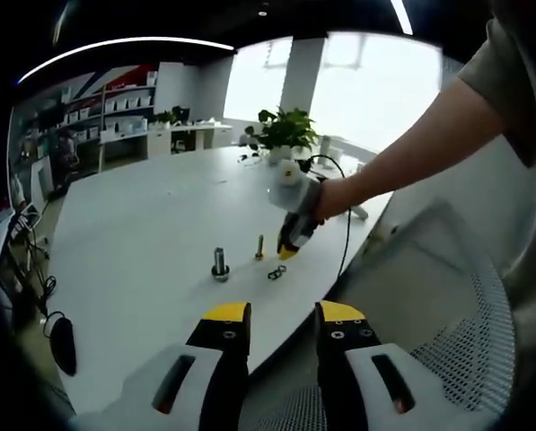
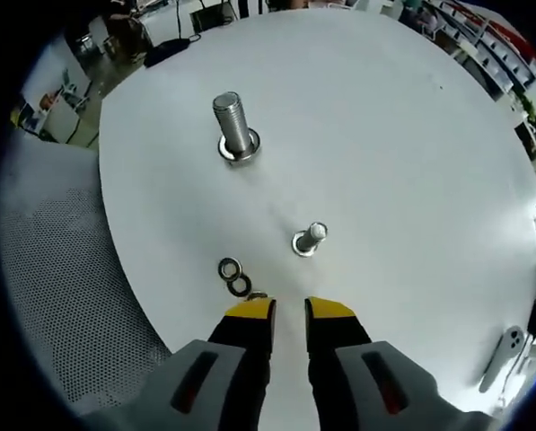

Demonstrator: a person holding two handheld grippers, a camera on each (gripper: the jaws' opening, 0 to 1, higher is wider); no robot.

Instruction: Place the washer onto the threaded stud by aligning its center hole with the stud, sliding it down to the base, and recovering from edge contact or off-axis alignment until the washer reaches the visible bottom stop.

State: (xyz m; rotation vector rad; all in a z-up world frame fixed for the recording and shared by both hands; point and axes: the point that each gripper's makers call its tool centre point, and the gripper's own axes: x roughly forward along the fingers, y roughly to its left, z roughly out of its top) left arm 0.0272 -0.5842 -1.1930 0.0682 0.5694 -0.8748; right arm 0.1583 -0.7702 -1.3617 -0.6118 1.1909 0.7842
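Here, 2 washers point(image 2: 234, 277) lie near the table edge point(image 2: 142, 310).

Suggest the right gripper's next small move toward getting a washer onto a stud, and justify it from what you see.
Probably ease the right gripper forward and slightly left, down onto the two small dark metal ring washers. They lie flat and touching on the white round table, just ahead of its left jaw. Its yellow-tipped jaws look empty, with a narrow gap. The large threaded steel stud and the small silver stud both stand bare.
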